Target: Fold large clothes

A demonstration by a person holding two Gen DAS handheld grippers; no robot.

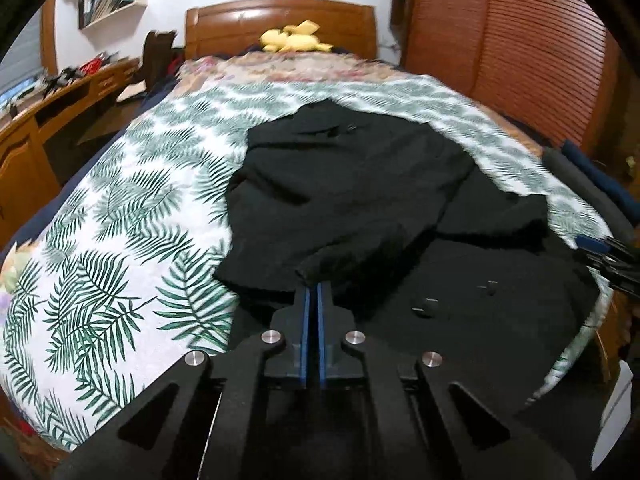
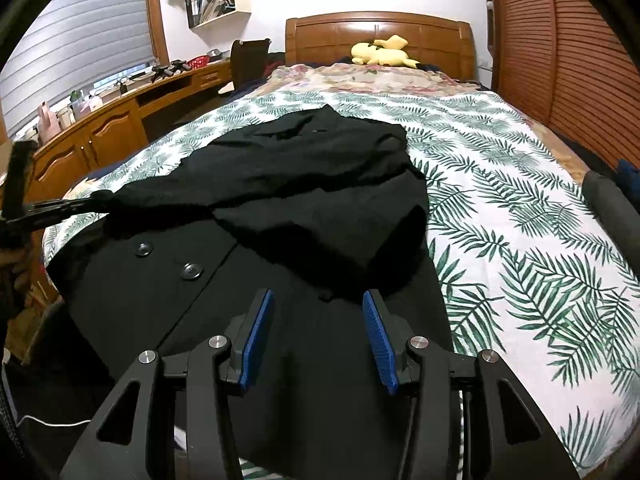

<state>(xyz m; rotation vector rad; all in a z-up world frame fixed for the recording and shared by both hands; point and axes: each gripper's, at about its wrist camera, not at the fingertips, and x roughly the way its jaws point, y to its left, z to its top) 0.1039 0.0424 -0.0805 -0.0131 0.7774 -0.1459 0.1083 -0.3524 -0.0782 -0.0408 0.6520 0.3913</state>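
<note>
A large black coat (image 1: 360, 200) with buttons lies on the bed, its upper part and sleeves folded over the body; it also shows in the right wrist view (image 2: 304, 200). My left gripper (image 1: 313, 286) is shut on a fold of the coat's black fabric at its left edge. In the right wrist view the left gripper (image 2: 86, 202) shows at the left, pinching the coat's edge. My right gripper (image 2: 318, 300) is open and empty, hovering over the coat's lower part. It shows at the right edge of the left wrist view (image 1: 588, 246).
The bed has a leaf-print cover (image 2: 520, 208) and a wooden headboard (image 2: 376, 36) with a yellow plush toy (image 2: 380, 54). A wooden desk (image 2: 120, 120) and chair (image 2: 248, 60) stand left of the bed. A slatted wooden wardrobe (image 2: 560, 60) stands right.
</note>
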